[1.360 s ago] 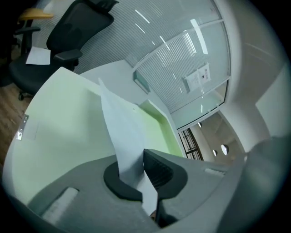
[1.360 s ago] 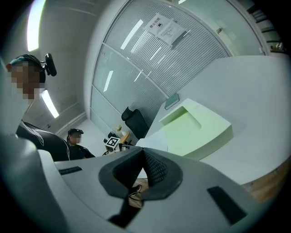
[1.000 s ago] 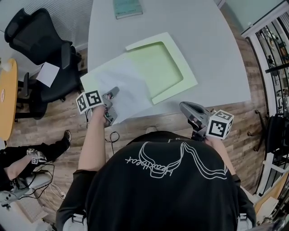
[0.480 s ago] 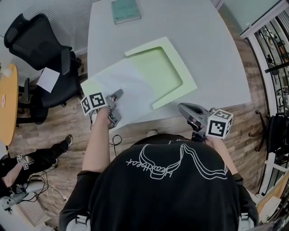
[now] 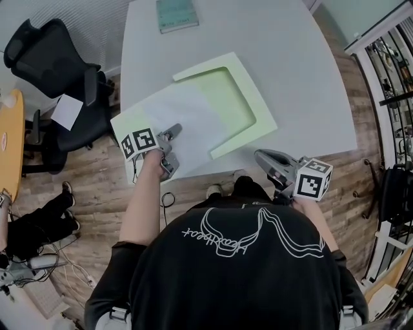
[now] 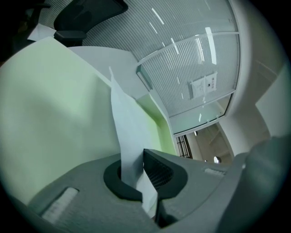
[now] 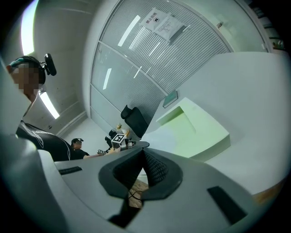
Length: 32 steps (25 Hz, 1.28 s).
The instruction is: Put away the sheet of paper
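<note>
A white sheet of paper [image 5: 177, 116] lies on the white table [image 5: 303, 64], its far end tucked into a pale green folder [image 5: 255, 97]. My left gripper [image 5: 174, 131] is shut on the sheet's near edge, close to the table's front left edge. In the left gripper view the paper [image 6: 126, 132] stands on edge between the closed pads of the left gripper [image 6: 141, 157], with the folder [image 6: 45, 113] behind it. My right gripper [image 5: 261, 155] hovers off the table's front edge, shut and empty. In the right gripper view the folder [image 7: 195, 132] lies beyond the right gripper [image 7: 142, 154].
A teal book [image 5: 175, 13] lies at the table's far edge. A black office chair [image 5: 51, 58] and an orange table [image 5: 10, 142] stand to the left. A person [image 5: 32, 225] sits on the wooden floor at lower left. Metal shelving [image 5: 393, 77] lines the right side.
My left gripper has moved right toward the folder, carrying the sheet's near edge with it. The right gripper has stayed put. The person on the floor has shifted.
</note>
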Available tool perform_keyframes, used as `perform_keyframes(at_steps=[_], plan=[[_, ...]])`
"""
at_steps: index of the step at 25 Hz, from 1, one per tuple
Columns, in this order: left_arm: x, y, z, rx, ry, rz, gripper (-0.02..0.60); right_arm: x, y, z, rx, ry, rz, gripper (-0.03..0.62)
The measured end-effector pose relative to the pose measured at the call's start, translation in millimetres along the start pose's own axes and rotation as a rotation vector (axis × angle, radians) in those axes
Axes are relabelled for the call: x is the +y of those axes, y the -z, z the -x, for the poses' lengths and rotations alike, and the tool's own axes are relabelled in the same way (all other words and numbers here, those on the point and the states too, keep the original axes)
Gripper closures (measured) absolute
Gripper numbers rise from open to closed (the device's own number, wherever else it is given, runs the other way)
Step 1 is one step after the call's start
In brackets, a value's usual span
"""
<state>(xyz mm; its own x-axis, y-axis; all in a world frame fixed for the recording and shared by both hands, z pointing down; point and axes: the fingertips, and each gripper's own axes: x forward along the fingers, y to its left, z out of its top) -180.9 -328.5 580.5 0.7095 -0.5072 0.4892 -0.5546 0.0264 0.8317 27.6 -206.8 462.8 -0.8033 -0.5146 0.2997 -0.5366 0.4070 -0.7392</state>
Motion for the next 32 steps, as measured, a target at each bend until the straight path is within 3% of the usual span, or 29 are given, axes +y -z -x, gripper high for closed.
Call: perform_keyframes(at_steps=[18, 32], plan=[[-41, 6, -63, -0.010, -0.071, -0.022, 0.571, -51, -70, 26, 0.040, -0.042, -0.011, 0.585], [-66, 13, -113, 0.010, -0.093, -0.021, 0.569, -82, -94, 40, 0.061, -0.081, -0.037, 0.585]])
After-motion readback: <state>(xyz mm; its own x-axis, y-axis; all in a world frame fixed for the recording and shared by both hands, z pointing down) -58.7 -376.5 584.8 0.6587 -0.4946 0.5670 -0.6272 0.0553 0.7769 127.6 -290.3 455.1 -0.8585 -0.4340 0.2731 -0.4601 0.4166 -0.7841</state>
